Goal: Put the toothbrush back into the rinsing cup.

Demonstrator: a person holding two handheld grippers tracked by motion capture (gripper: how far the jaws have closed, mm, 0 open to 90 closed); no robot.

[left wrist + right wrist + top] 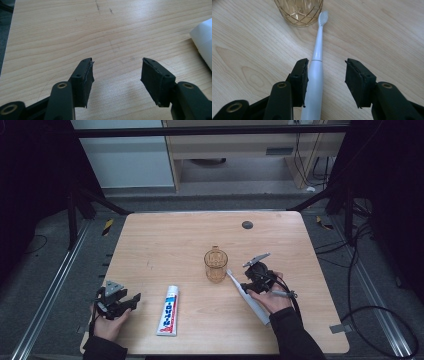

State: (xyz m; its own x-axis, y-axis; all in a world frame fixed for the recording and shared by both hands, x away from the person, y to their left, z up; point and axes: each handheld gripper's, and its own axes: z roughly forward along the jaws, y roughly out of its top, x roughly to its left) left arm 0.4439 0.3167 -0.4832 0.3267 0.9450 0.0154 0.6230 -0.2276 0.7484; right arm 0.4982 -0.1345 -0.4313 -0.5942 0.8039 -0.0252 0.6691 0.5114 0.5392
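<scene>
A white electric toothbrush [247, 295] lies flat on the wooden table [165, 245], its brush head by the foot of an amber glass mug [216, 265]. My right gripper [250, 286] is down over the toothbrush handle [314, 85], jaws open, with the handle lying between them close against the left pad [300, 80] and a clear gap to the other pad. The mug's base [299, 11] stands just ahead. A white toothpaste tube [168, 311] lies at the front centre. My left gripper [131, 302] hovers low at the front left, open and empty [116, 77], with the tube's cap end [203, 37] at its right.
A small dark round disc [247, 225] is set into the table near its far edge. Metal frame bars and cables run along the floor on both sides. The wooden surface between mug and far edge is bare.
</scene>
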